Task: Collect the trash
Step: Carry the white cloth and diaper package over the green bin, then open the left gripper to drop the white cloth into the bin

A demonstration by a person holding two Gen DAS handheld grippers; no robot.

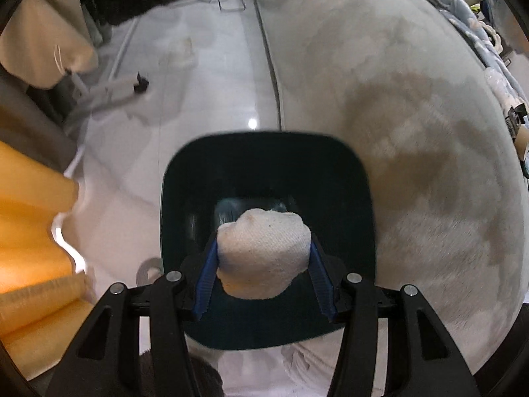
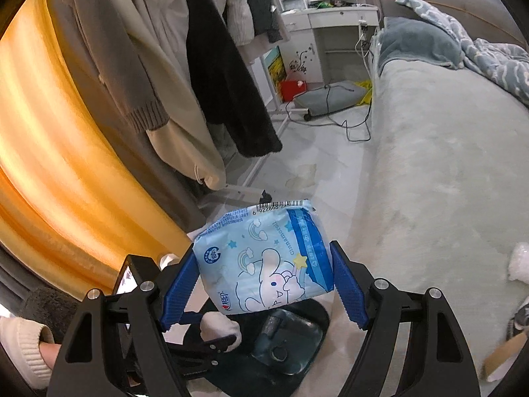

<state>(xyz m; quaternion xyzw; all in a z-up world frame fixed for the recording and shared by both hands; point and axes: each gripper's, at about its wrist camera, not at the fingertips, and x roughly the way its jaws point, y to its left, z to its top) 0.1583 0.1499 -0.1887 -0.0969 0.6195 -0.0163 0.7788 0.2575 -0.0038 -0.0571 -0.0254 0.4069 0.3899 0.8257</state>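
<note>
My left gripper (image 1: 264,258) is shut on a crumpled white tissue wad (image 1: 263,253) and holds it over the open mouth of a dark bin (image 1: 264,165) on the floor. A clear plastic bottle (image 1: 231,211) lies at the bin's bottom. My right gripper (image 2: 264,274) is shut on a light blue tissue packet (image 2: 264,261) printed with a cartoon dog, held above the same bin (image 2: 310,314). Below it, the left gripper with the white wad (image 2: 218,327) shows over the bin, with the bottle (image 2: 287,340) inside.
A grey-sheeted bed (image 1: 396,132) (image 2: 429,165) runs along the right, with a blue blanket (image 2: 489,53). Orange curtains (image 1: 29,231) (image 2: 49,132) hang at left. Clothes on a rack (image 2: 215,66), cables (image 2: 347,125) and a desk (image 2: 330,16) lie beyond. White trash (image 2: 519,261) sits on the bed.
</note>
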